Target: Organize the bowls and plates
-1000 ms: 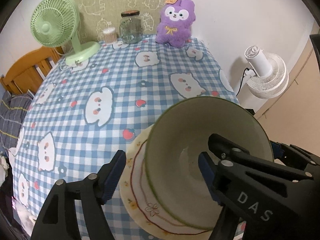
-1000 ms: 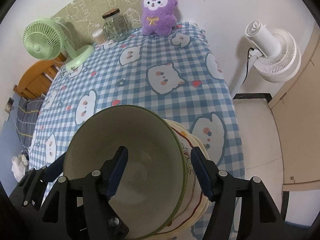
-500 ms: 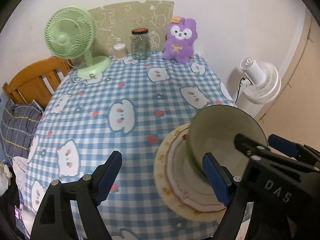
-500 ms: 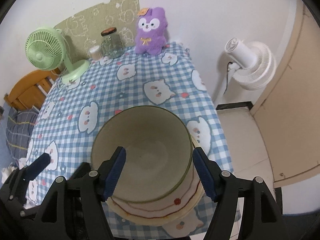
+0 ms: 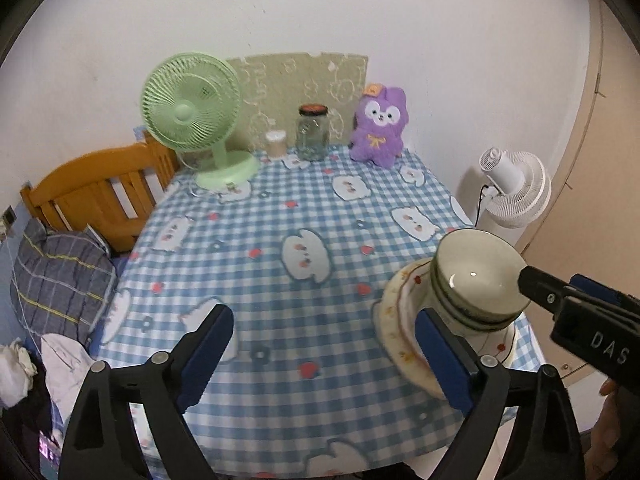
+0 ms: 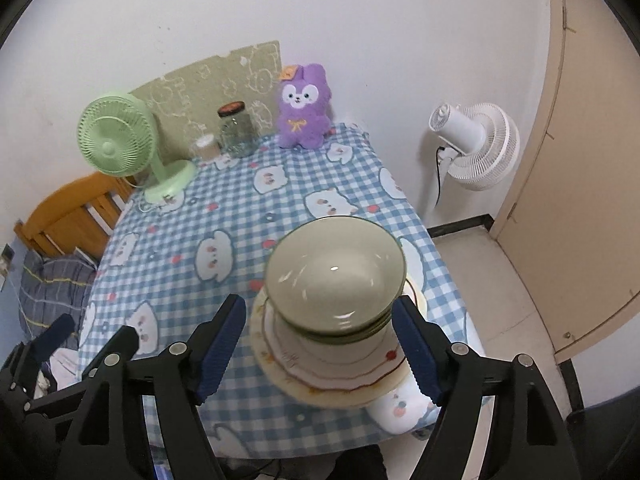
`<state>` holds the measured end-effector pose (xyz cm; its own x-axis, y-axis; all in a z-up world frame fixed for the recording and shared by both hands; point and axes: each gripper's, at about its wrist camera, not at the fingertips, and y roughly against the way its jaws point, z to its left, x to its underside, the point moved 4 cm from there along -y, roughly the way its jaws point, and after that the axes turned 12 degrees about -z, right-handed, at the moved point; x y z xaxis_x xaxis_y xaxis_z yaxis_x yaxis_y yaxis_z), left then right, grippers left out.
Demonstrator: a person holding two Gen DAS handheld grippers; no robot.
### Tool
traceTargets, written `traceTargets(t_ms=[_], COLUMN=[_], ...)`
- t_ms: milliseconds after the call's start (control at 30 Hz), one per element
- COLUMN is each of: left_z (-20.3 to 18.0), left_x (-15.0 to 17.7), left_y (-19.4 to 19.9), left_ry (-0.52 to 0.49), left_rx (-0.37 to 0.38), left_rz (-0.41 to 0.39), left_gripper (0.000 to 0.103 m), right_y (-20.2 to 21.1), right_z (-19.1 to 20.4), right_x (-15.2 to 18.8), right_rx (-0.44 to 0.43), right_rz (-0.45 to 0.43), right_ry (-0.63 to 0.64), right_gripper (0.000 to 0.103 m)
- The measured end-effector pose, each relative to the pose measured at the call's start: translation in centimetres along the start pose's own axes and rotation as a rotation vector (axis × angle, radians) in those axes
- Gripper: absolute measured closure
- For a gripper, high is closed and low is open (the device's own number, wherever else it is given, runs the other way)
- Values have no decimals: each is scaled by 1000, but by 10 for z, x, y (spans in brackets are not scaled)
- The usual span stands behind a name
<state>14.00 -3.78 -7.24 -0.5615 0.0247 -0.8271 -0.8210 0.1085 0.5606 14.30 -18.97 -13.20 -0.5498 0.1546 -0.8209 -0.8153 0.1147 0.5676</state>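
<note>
With both hands pulled back from the table, nothing is in either grip. Left to right:

Far left: green fan (image 5: 191, 120) at the far edge of the checked tablecloth (image 5: 256, 280), then a small cup (image 5: 276, 144), a glass jar (image 5: 313, 133) and a purple plush toy (image 5: 378, 130) along the wall. None of them are near the work.

Left gripper (image 5: 324, 356): jaws have just been opening and now stand spread wide, with only bare cloth between them. Its right finger (image 5: 440, 356) overlaps the plate rim in the left view, but I read that as line of sight, not contact.

Stack: bowls (image 6: 336, 280) nested, green-rimmed, upright, sitting on the plates (image 6: 332, 372) at the near right corner of the table. No plates or bowls lie loose elsewhere on the table, so the task looks about done.

Right gripper (image 6: 320, 348): jaws also just been opening, spread, straddling the stack in its own view with clear gaps on both sides. Pads press on nothing.

Key relation: the stack lies dead ahead and below my right fingers, and off to the right of my left fingers. The right hand is better lined up on it. Stack is round, so there is no long axis to align to; only its upright axis matters.

Risk: the plates sit close to the table's near right edge, so any nudge should go far-left, not outward.

Far right, off the table: white fan (image 6: 476, 146), door (image 6: 580, 184).
</note>
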Motion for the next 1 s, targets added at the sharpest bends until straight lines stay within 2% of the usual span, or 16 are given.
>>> traceTargets(t_ms=[233, 400, 533, 733, 1000], left_z=[39, 54, 62, 70, 73], left_x=[10, 18, 25, 35, 44], left_y=[29, 45, 56, 70, 78], left_ry=[-12, -18, -12, 22, 87], left_rx=[-16, -27, -39, -61, -91], left_rz=[-40, -55, -69, -89, -89], left_gripper=[6, 5, 4, 3, 3], right_y=[34, 55, 65, 76, 79], right_z=[26, 45, 52, 51, 41], right_x=[16, 28, 40, 55, 67], right_rx=[-62, -41, -41, -40, -67], right_rz=[-49, -105, -117, -125, -115], right_ry=[-25, 50, 86, 118, 87], right_gripper=[21, 21, 21, 21, 21])
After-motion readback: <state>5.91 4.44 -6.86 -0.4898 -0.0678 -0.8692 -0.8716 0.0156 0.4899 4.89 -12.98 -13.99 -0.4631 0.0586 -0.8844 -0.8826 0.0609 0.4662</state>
